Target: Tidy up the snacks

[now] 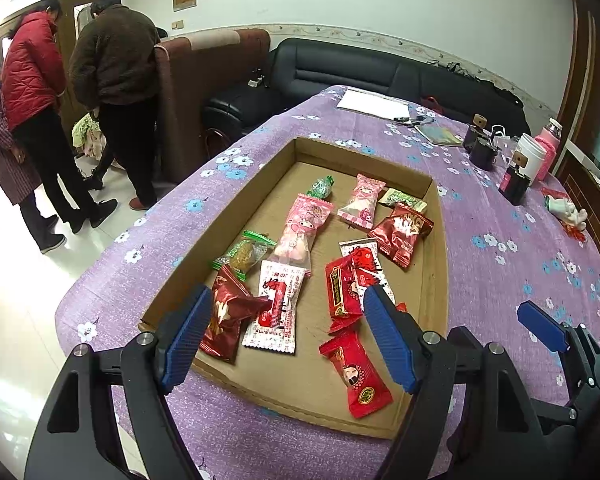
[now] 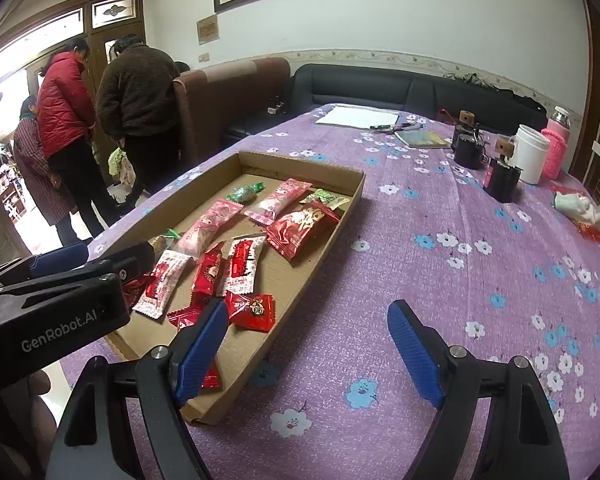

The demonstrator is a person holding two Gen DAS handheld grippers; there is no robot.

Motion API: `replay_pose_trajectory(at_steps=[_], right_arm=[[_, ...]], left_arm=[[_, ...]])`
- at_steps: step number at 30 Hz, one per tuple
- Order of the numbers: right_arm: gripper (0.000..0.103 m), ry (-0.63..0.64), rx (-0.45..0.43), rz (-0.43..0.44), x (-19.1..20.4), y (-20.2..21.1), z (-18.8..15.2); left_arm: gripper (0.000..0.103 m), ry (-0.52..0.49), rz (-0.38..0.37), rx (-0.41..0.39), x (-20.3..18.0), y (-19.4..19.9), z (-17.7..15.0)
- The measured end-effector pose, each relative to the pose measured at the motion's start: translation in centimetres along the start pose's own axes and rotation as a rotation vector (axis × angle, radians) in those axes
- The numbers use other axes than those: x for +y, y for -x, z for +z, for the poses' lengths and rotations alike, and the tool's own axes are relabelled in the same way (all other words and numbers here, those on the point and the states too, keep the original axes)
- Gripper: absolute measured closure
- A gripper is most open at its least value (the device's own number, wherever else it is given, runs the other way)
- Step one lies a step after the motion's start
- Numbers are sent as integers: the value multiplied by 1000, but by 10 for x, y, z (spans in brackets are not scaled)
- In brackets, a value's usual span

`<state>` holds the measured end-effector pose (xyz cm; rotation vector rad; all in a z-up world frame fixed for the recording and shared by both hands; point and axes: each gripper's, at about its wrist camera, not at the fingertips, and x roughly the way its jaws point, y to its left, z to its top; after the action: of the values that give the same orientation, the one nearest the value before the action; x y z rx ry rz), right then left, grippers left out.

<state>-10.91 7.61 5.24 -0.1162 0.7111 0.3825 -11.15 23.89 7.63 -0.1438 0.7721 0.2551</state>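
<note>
A shallow cardboard tray (image 1: 440, 240) (image 2: 296, 280) lies on the purple flowered tablecloth (image 2: 440, 280) and holds several wrapped snacks. Among them are pink packets (image 1: 300, 232), a dark red packet (image 1: 400, 232), a green candy (image 1: 320, 188), a white-and-red packet (image 1: 276, 308) and a bright red one (image 1: 356, 372). My left gripper (image 1: 289, 294) hovers open over the tray's near end, its blue pads apart from the packets below. My right gripper (image 2: 309, 308) stands open over the tray's near right edge and the cloth, holding nothing.
Dark cups (image 2: 468, 148), a white jar (image 2: 532, 156) and a pink bottle (image 2: 556, 148) stand at the table's far right, with a white figurine (image 2: 580, 208) nearer. Paper (image 2: 352, 116) and a booklet lie at the back. Three people (image 2: 80, 120) stand left near the door.
</note>
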Motion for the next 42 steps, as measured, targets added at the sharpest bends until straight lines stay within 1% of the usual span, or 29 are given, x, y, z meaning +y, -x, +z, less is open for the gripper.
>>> replay_pose_trajectory(at_steps=[12,42], right_arm=[[20,2,5,-7,0,-1,-3],[19,-4,11,-32,-6,-2,-7]], left_arm=[[25,-3,-13,17,-2,-3,-3],[25,-13,-24,21,-11,0,-5]])
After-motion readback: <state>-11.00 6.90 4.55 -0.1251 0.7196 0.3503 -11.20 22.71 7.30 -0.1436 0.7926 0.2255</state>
